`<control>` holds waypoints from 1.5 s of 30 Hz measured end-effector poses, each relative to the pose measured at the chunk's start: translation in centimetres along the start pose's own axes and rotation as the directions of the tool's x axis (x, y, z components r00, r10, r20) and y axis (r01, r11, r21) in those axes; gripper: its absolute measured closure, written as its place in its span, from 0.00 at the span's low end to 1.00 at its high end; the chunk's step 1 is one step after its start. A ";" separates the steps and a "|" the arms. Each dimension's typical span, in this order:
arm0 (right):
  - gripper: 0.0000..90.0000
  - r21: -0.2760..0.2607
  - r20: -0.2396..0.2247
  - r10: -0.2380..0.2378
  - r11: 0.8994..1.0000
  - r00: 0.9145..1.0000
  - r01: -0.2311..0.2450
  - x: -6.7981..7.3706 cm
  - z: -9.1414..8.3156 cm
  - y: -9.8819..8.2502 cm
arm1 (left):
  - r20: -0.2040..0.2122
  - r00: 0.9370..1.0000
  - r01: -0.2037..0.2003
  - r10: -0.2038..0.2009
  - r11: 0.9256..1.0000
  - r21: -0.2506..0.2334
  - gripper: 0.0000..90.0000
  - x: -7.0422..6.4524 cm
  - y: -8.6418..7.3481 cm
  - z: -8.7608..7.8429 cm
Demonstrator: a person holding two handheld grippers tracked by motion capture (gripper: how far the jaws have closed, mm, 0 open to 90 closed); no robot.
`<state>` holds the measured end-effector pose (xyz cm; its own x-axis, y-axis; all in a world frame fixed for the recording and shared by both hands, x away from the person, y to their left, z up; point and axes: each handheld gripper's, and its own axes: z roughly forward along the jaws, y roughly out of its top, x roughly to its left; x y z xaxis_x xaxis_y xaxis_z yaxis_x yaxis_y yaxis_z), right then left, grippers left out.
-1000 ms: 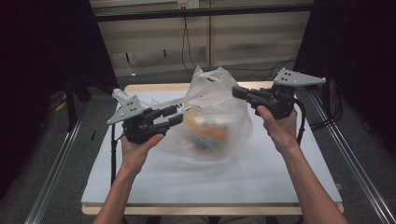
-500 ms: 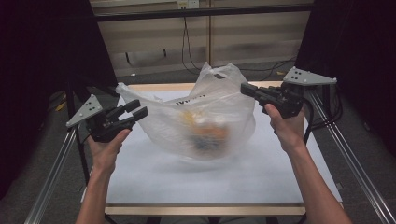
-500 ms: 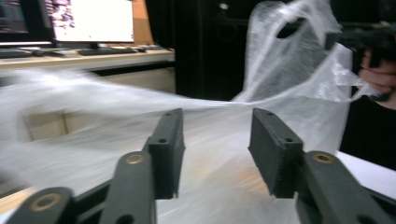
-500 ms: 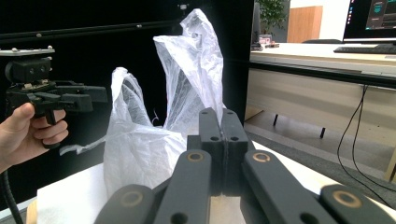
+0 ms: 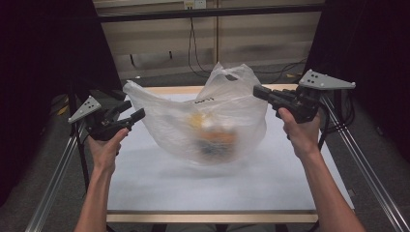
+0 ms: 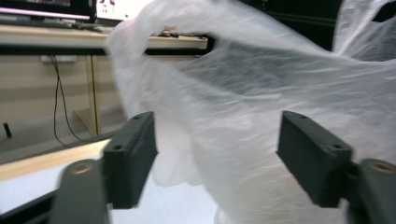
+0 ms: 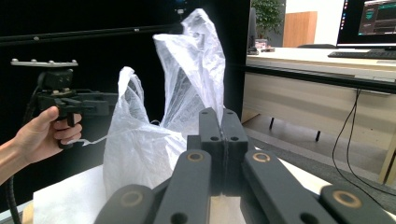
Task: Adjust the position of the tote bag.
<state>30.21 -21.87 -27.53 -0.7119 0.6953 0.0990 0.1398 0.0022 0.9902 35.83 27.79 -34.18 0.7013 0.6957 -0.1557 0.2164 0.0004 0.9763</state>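
A translucent white plastic bag (image 5: 208, 121) stands stretched wide over the white table (image 5: 159, 188), with blurred orange and yellow items (image 5: 217, 137) inside. My right gripper (image 5: 256, 91) is shut at the bag's right upper edge; in the right gripper view its jaws (image 7: 223, 116) press together just before the bag (image 7: 140, 149). My left gripper (image 5: 134, 109) is open beside the bag's left handle. In the left gripper view the bag's film (image 6: 243, 93) hangs between and beyond the spread jaws of the left gripper (image 6: 219, 140).
Metal frame rails (image 5: 367, 169) run along both sides of the table. Cables (image 5: 193, 43) hang against the wall behind it. A desk with a monitor (image 7: 369, 18) stands off to the side in the right gripper view.
My left gripper has swung out to the left, away from the bag's middle, and the bag has spread wide. The right gripper has drifted slightly right, still shut.
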 end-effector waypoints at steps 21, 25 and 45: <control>1.00 -0.020 0.126 0.009 1.000 0.992 -0.006 -0.8 -0.7 1.0 | 0.242 0.958 -0.145 0.154 0.988 -0.053 1.00 -4.5 5.2 2.1; 1.00 -0.043 0.186 0.051 0.998 0.981 -0.044 -1.6 -1.0 0.7 | 0.270 0.945 -0.175 0.184 0.983 -0.056 1.00 -5.7 5.2 1.7; 1.00 0.029 0.182 0.051 0.998 0.982 -0.057 -3.9 -3.7 -1.9 | 0.360 0.920 -0.191 0.153 0.979 0.073 1.00 -5.8 -0.2 1.5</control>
<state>30.20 -27.21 -29.44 -0.5665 0.8139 0.1292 0.2001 -0.0163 0.9796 32.74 22.63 -33.70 0.9230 0.3818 -0.0480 0.1272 -0.1849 0.9745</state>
